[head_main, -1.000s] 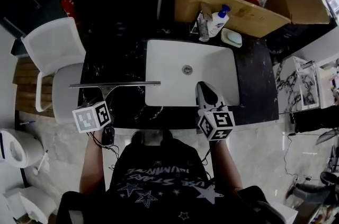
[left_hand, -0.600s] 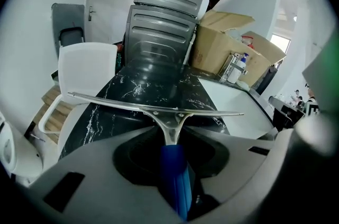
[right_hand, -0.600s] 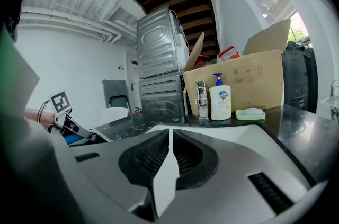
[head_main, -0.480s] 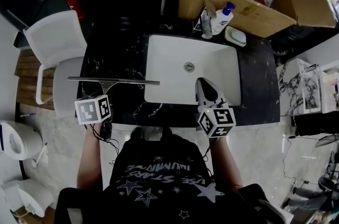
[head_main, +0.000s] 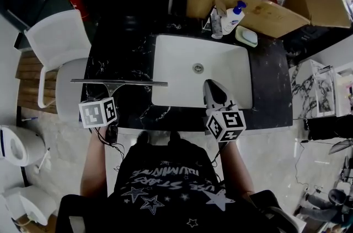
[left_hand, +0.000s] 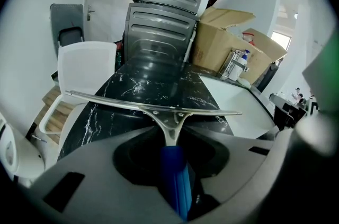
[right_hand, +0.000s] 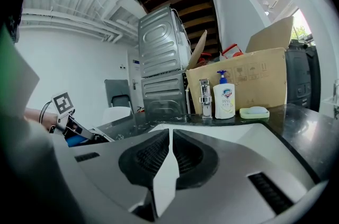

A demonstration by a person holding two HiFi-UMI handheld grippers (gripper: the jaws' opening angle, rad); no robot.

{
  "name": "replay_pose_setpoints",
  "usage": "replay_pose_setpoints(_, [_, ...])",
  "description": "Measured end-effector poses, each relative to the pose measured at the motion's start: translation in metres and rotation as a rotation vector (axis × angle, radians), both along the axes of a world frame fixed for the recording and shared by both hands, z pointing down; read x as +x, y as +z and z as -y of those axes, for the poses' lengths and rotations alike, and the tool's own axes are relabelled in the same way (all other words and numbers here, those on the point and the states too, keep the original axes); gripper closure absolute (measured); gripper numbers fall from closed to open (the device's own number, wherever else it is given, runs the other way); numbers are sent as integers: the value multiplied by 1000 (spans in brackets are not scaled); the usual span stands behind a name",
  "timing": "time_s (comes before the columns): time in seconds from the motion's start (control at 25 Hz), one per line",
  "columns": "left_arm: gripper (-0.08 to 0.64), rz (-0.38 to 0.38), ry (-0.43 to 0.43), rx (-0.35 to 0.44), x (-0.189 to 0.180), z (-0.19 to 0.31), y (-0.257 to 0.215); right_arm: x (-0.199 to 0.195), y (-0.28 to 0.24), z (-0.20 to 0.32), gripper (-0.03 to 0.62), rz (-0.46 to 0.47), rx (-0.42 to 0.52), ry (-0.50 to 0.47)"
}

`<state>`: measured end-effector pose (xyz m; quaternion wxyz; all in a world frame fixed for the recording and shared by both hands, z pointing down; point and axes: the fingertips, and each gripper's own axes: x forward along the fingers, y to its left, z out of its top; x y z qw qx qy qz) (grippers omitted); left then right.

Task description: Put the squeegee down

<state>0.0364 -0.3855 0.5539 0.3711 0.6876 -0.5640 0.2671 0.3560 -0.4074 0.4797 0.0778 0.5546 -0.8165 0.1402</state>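
Note:
The squeegee [head_main: 118,82] has a long metal blade and a blue handle [left_hand: 175,178]. My left gripper [head_main: 112,97] is shut on that handle, with the blade [left_hand: 153,107] lying crosswise just beyond the jaws, over the left part of the black marble counter [head_main: 132,55]. The blade's left end reaches past the counter's edge toward the chair. Whether the blade touches the counter I cannot tell. My right gripper [head_main: 212,90] hangs over the front of the white sink [head_main: 231,83], shut, with nothing between its jaws [right_hand: 169,135].
A white chair [head_main: 58,44] stands left of the counter. Behind the sink are a tap [head_main: 215,22], a soap bottle [head_main: 231,17], a soap dish [head_main: 245,36] and an open cardboard box [head_main: 265,6]. A grey appliance [left_hand: 164,43] stands at the back.

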Motion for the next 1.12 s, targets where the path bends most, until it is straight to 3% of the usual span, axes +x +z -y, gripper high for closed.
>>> replay_pose_setpoints(0.28, [417, 0, 30, 24, 9, 0, -21, -7, -1, -1, 537, 0, 1, 1])
replay_pose_setpoints(0.52, [412, -16, 52, 0, 2, -2, -3, -13, -3, -5, 537, -4, 3, 14])
replay_pose_setpoints(0.64, [327, -66, 63, 8, 7, -2, -8, -15, -4, -6, 537, -5, 4, 25])
replay_pose_setpoints(0.76, [280, -51, 87, 29, 6, -2, -13, -17, -6, -9, 537, -8, 5, 37])
replay_pose_setpoints(1.12, [264, -88, 123, 87, -22, -2, -32, -34, -21, -18, 537, -30, 36, 96])
